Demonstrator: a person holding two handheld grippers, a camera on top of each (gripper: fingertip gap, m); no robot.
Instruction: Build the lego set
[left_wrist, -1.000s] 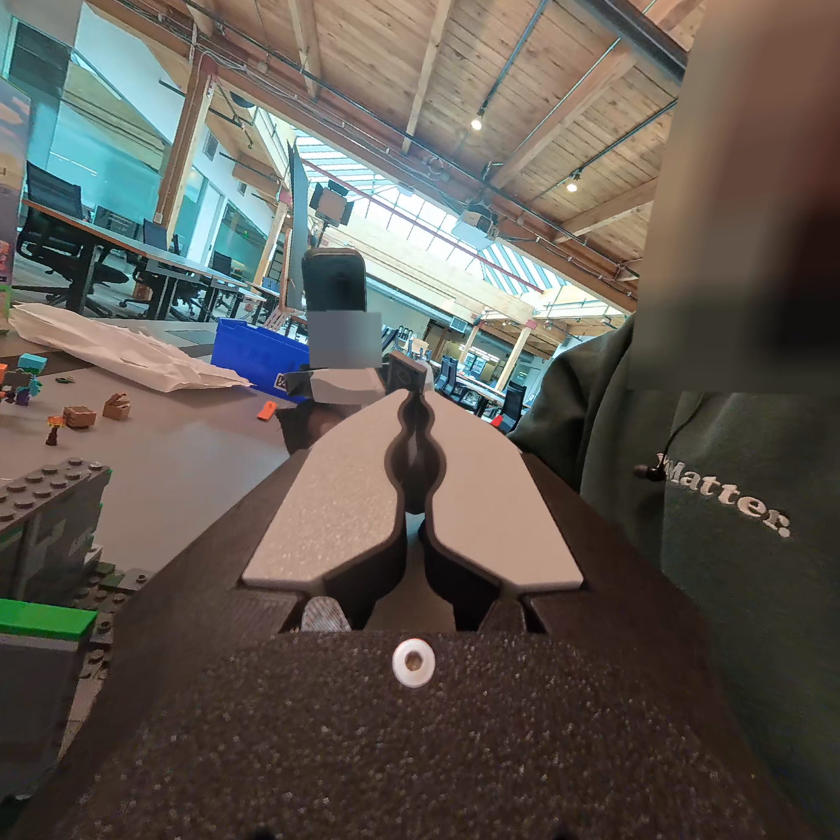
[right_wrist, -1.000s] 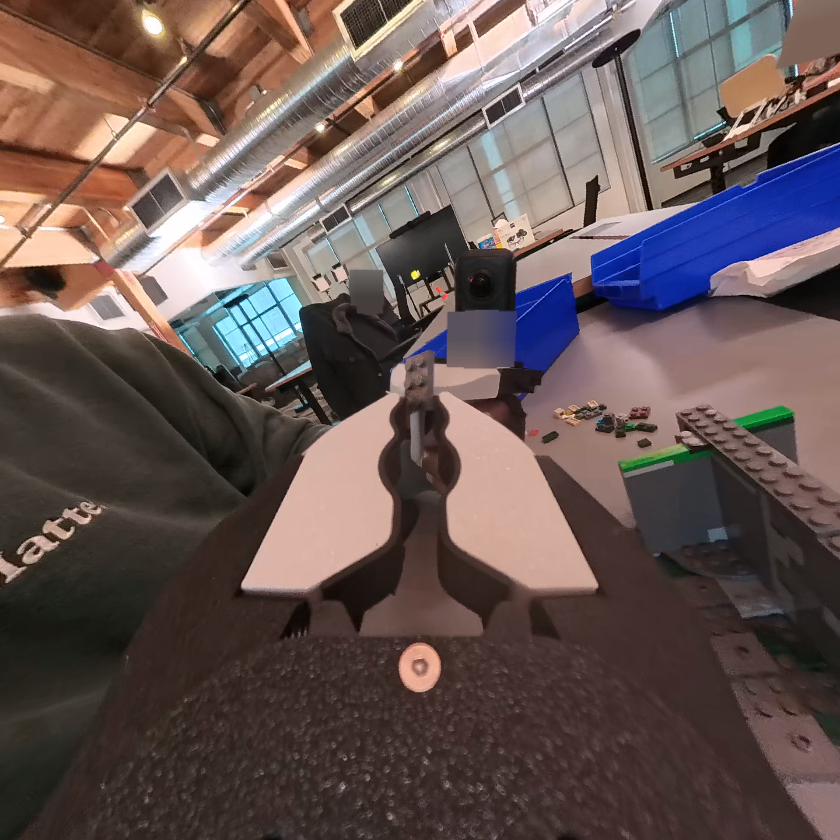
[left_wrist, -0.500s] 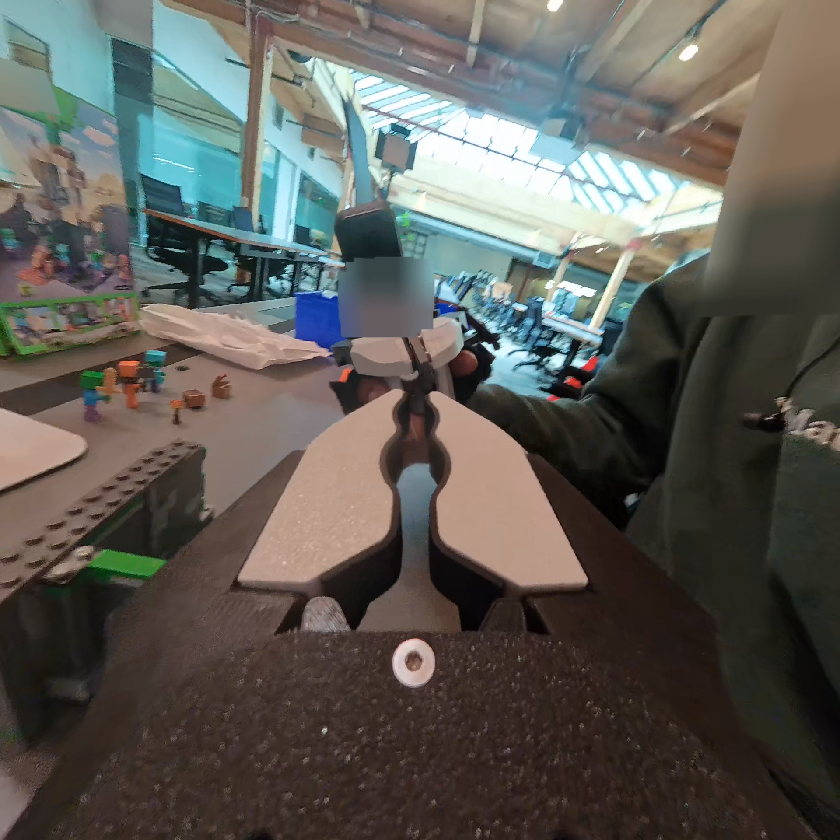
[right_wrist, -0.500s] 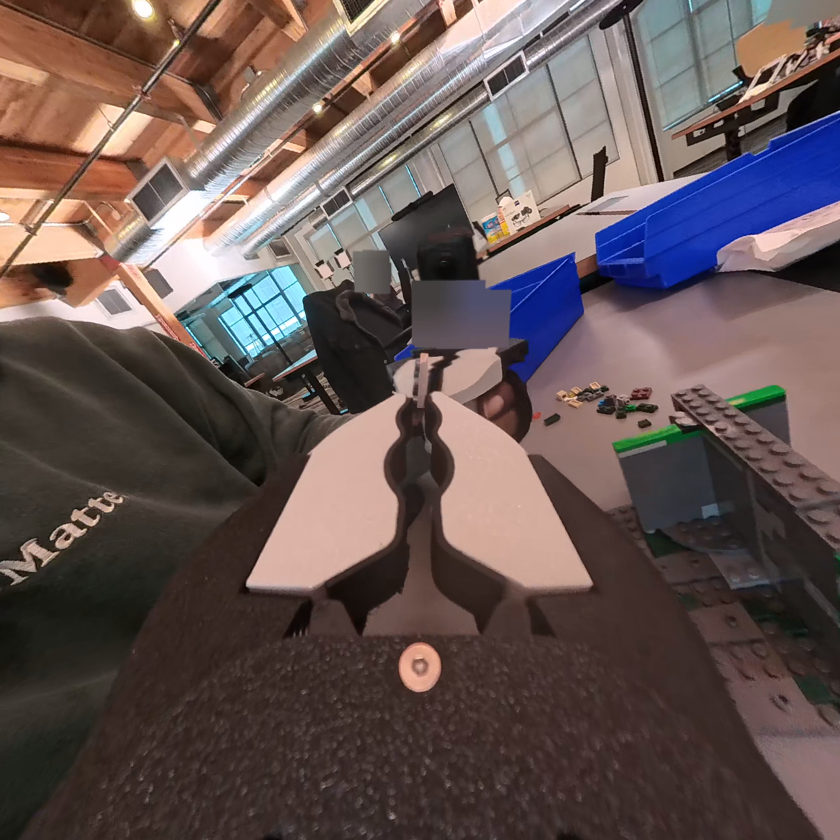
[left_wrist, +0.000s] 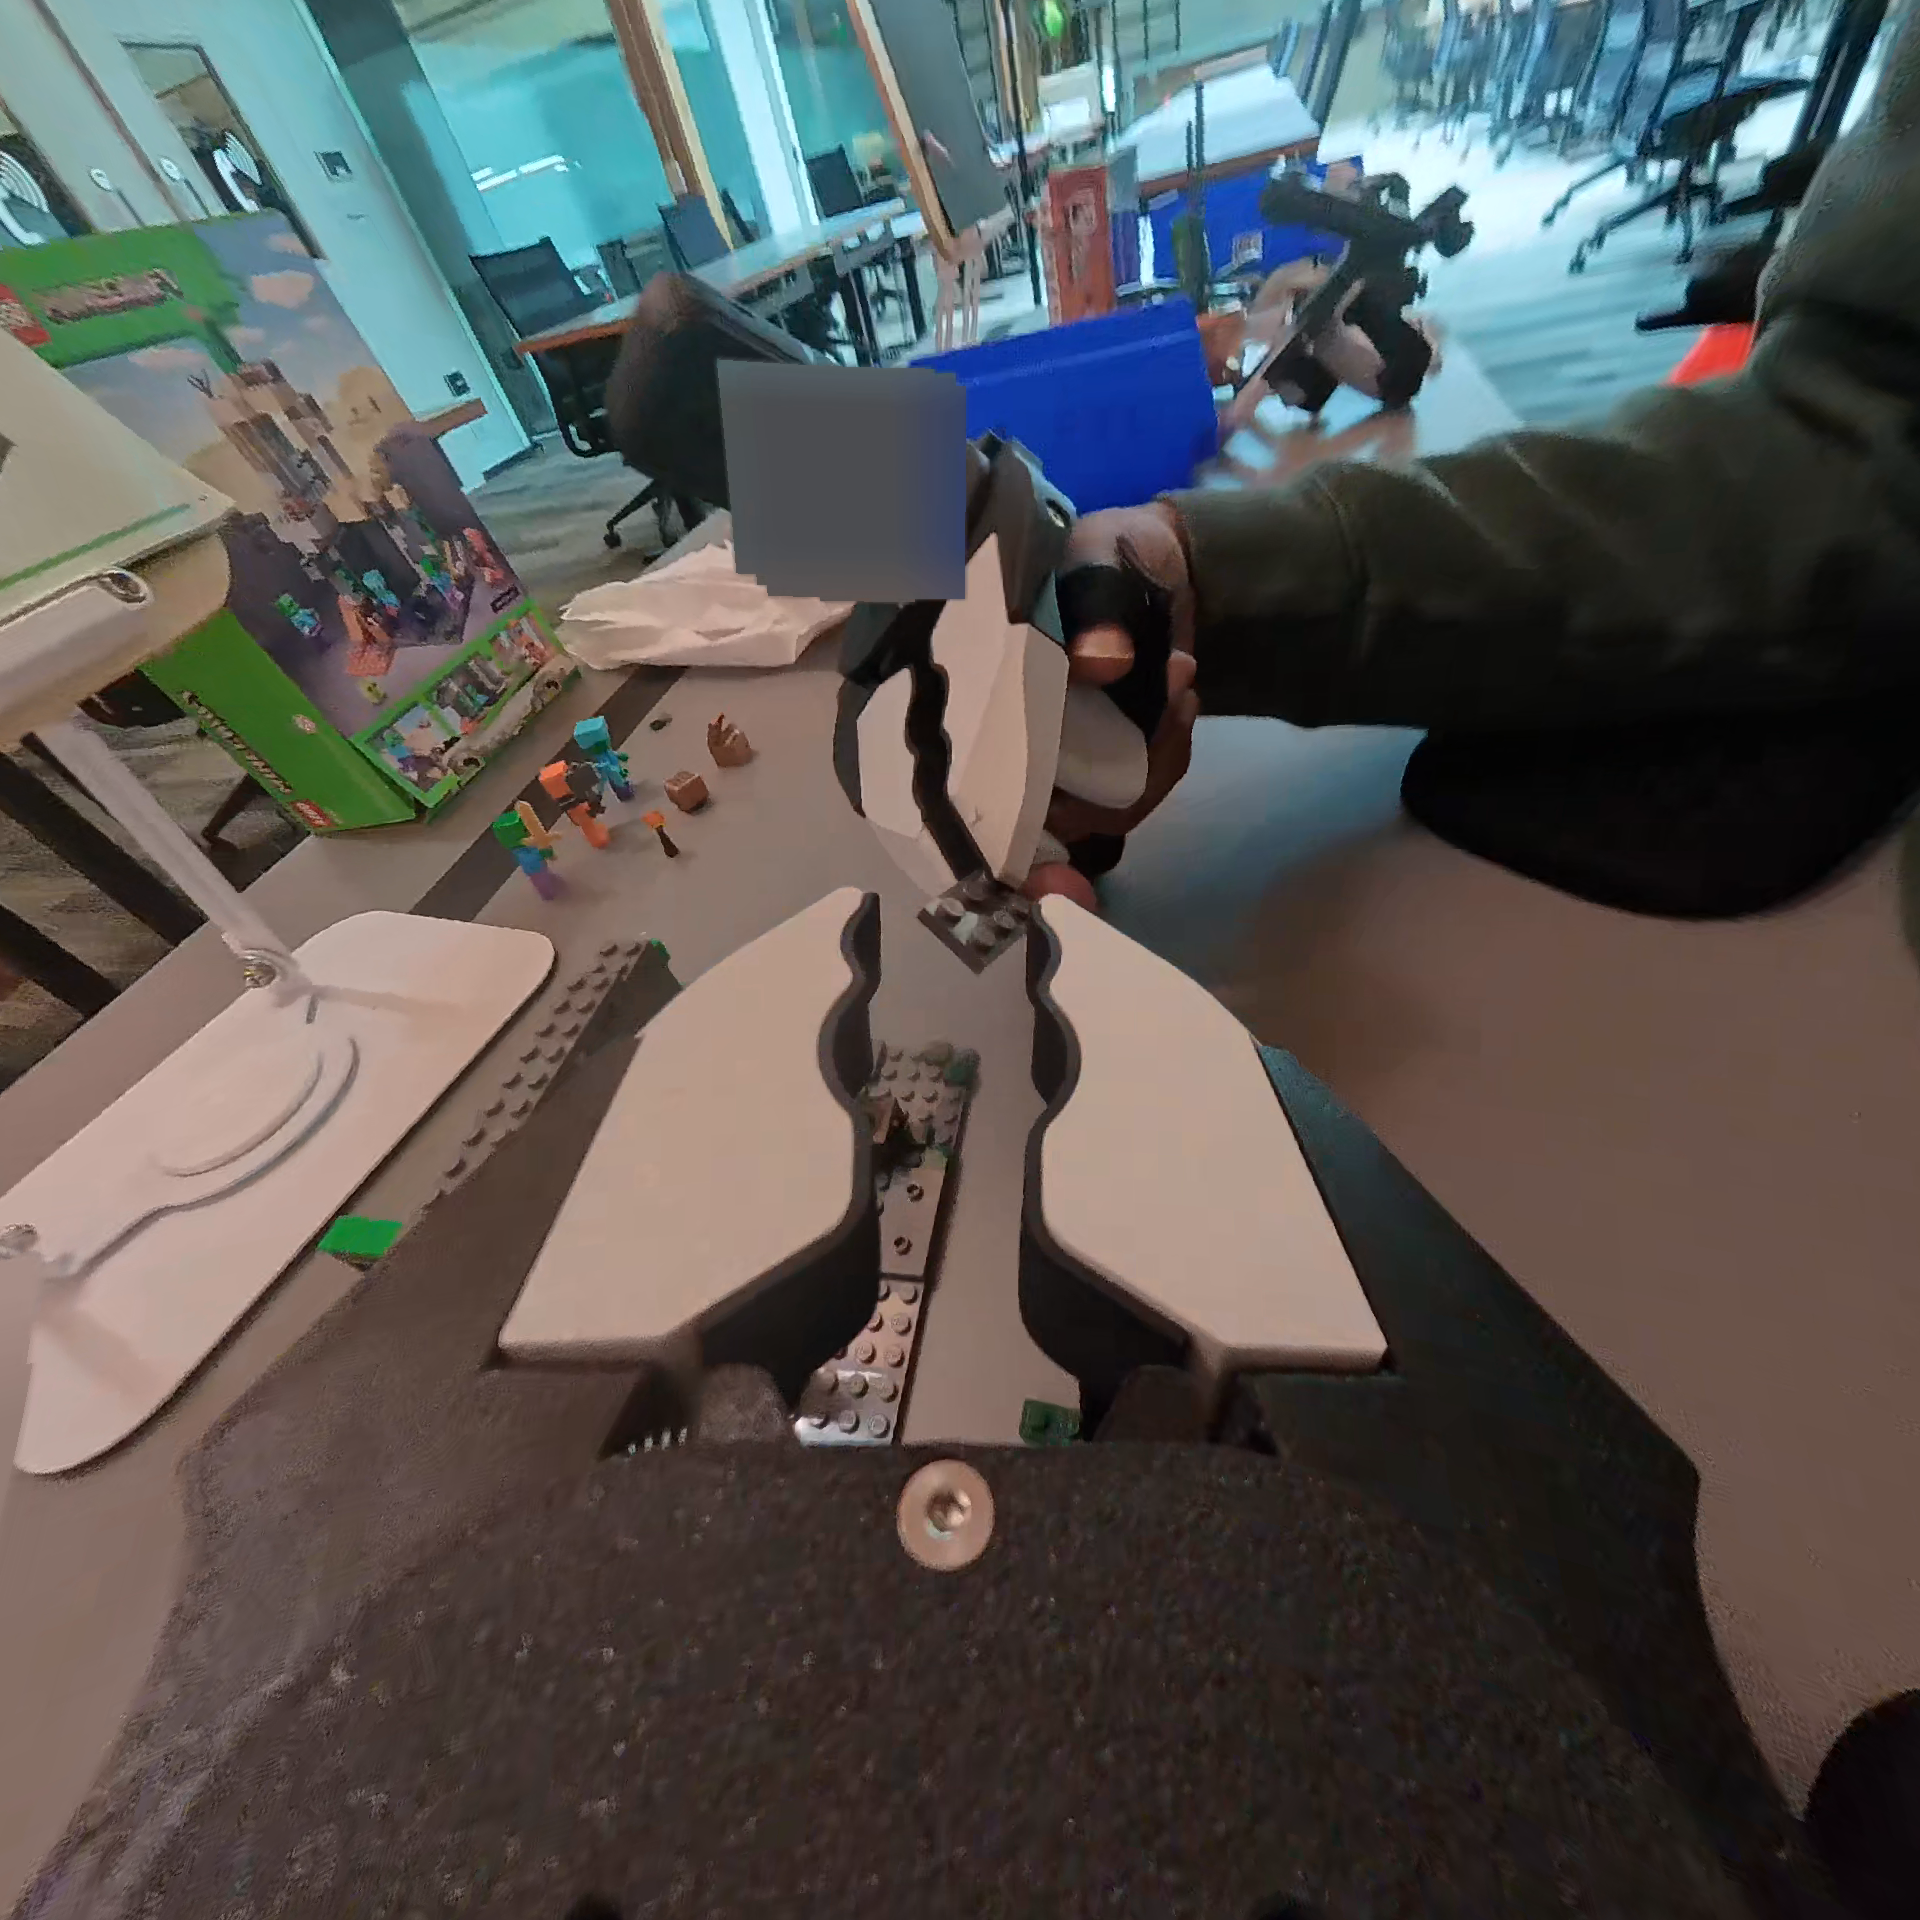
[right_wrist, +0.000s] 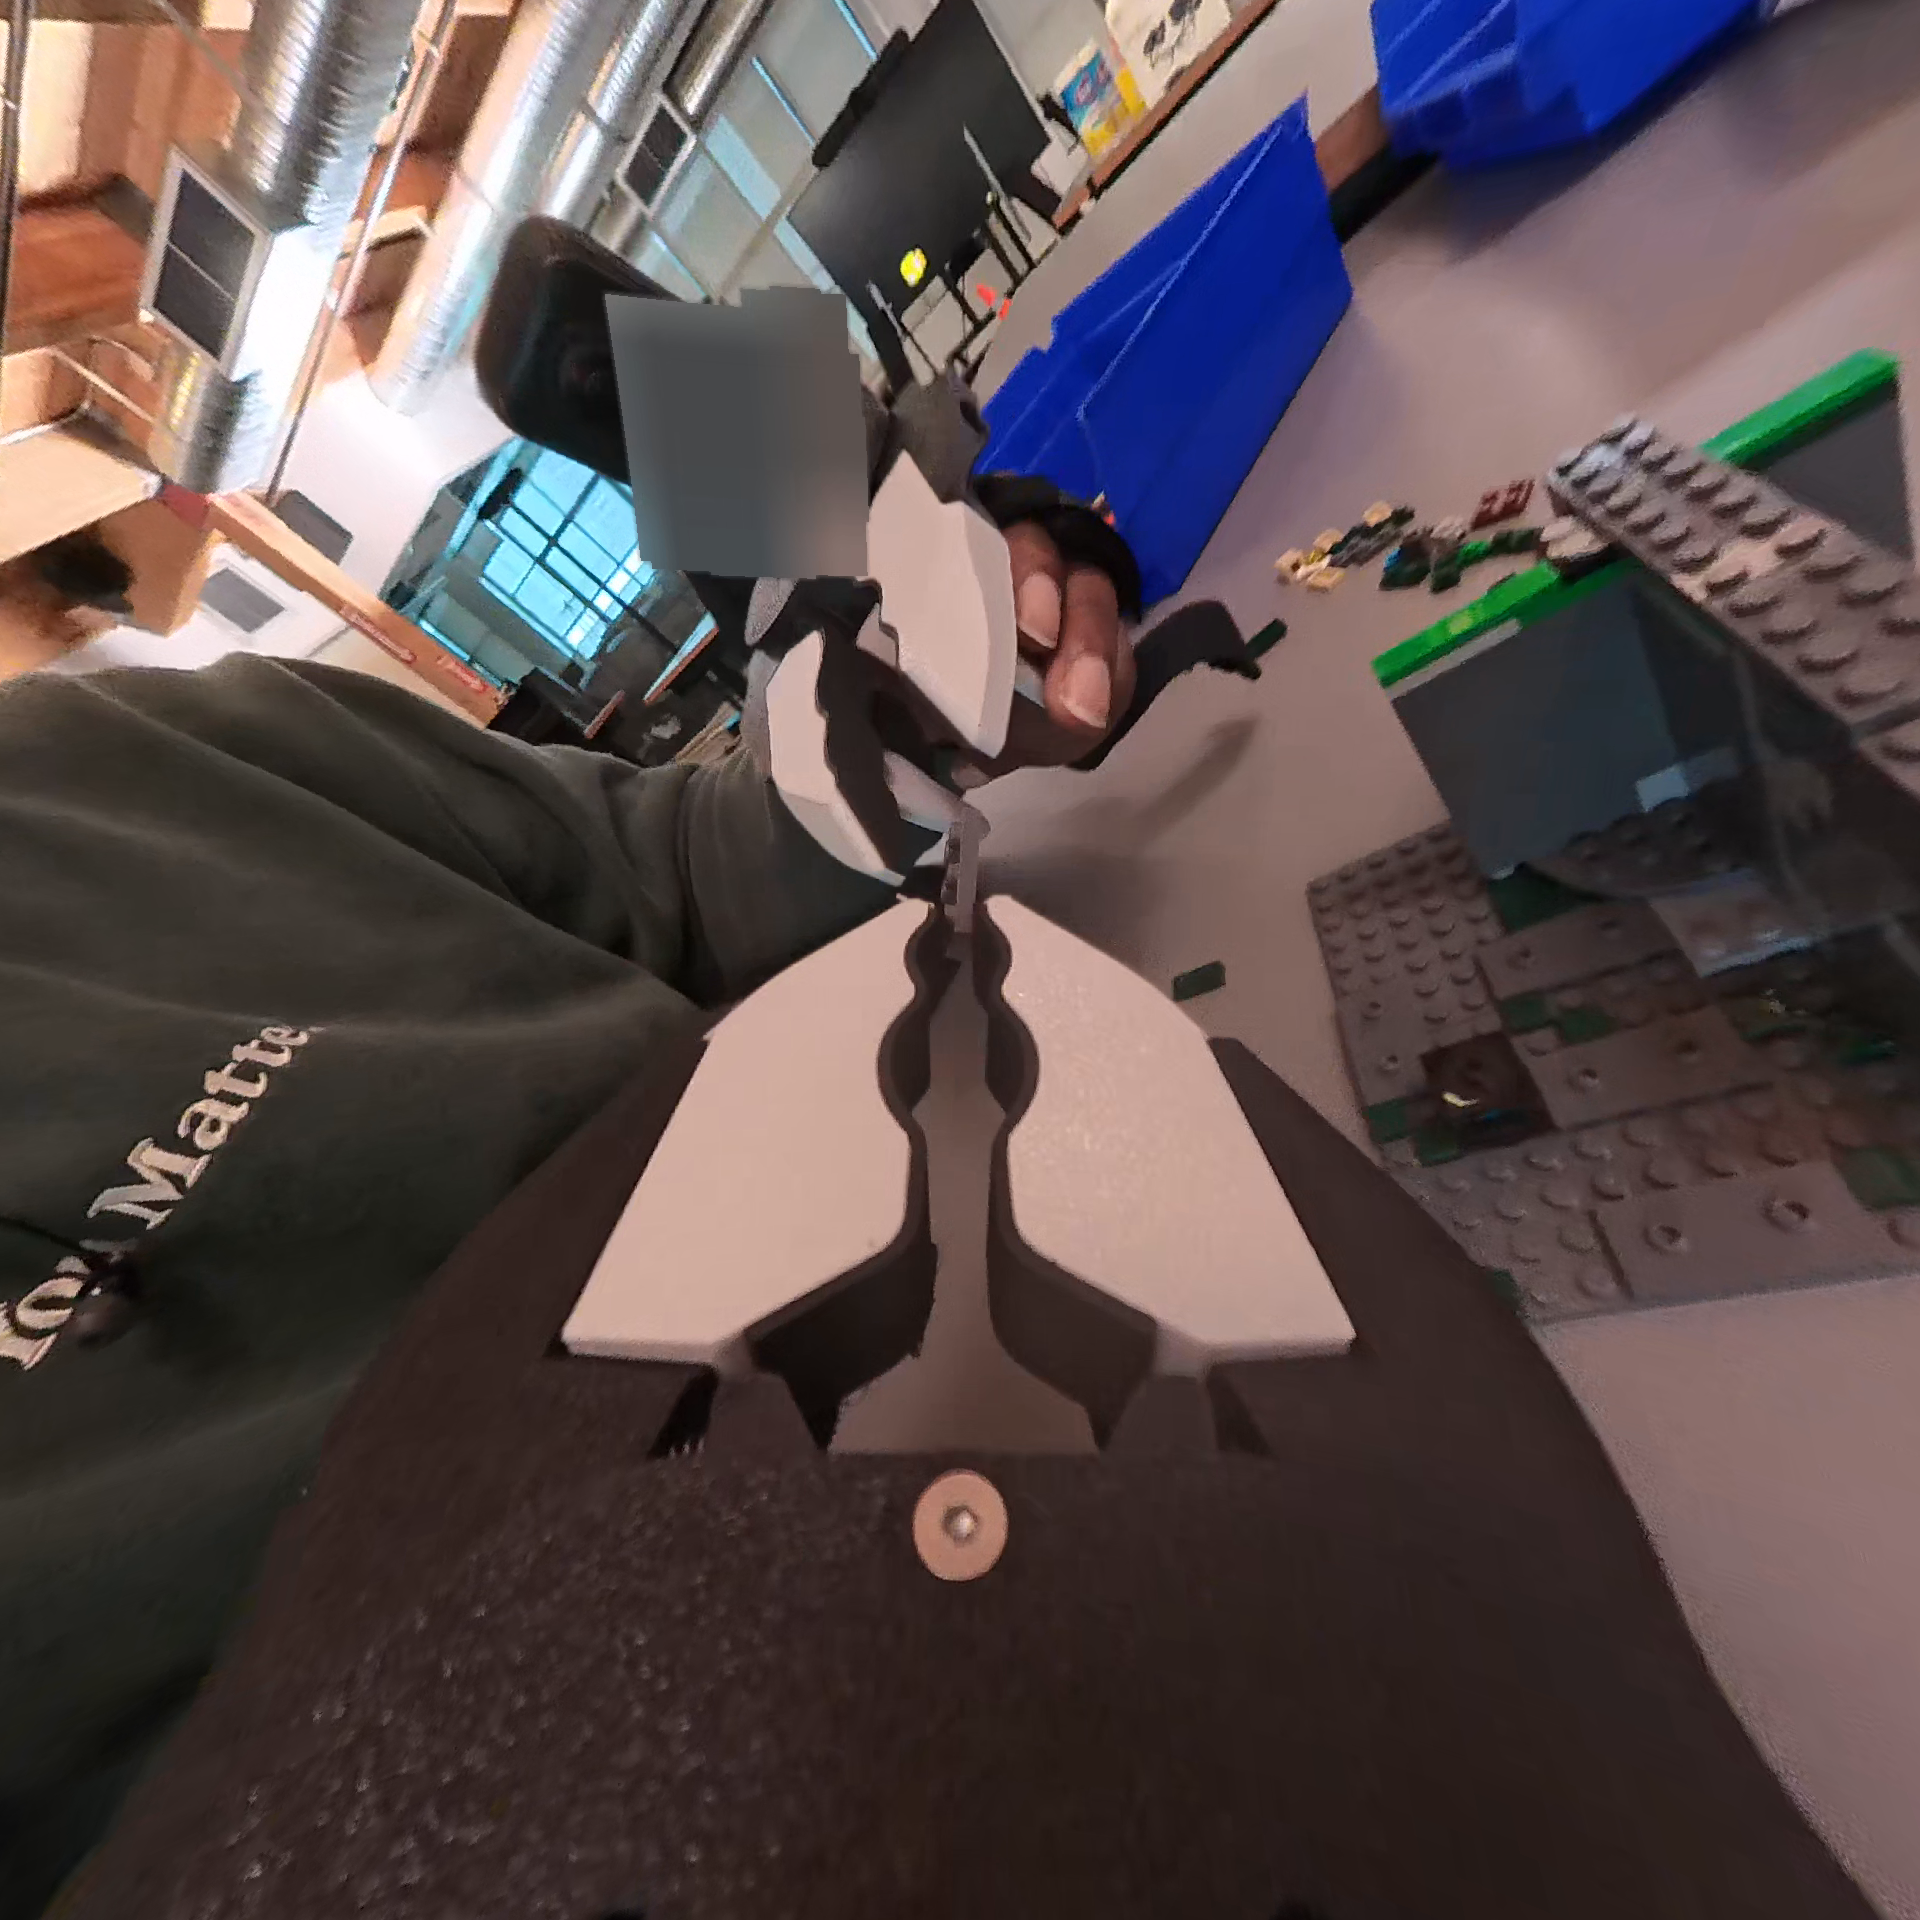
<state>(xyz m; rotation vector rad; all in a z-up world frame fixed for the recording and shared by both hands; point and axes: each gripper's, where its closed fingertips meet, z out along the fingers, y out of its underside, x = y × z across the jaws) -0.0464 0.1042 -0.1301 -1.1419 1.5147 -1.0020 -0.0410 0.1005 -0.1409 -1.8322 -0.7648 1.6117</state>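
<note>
My right gripper (right_wrist: 958, 912) is shut on a small dark grey studded plate (right_wrist: 964, 868), held edge-on at its tips. In the left wrist view that plate (left_wrist: 975, 920) hangs flat from the right gripper (left_wrist: 961, 862), right between my own tips. My left gripper (left_wrist: 953, 914) is open around the plate, its jaws apart on both sides; contact is unclear. It also shows in the right wrist view (right_wrist: 940, 821). The grey Lego build (right_wrist: 1558, 1195) on its baseplate lies to the right, and part of it shows below my left fingers (left_wrist: 920, 1101).
A grey wall with a green top (right_wrist: 1662, 665) and a sloping studded plate (right_wrist: 1745, 582) rise from the build. Loose small pieces (right_wrist: 1403, 545), blue bins (right_wrist: 1195, 312), minifigures (left_wrist: 577, 795), the set's box (left_wrist: 343, 582), a white stand base (left_wrist: 260, 1091) and a person's sleeve (left_wrist: 1558, 603) surround it. Left and right tips are no more than a few centimetres apart.
Both grippers have tipped down from facing the ceiling toward the table. My left gripper has gone from shut to open. The right gripper has kept hold of the grey plate.
</note>
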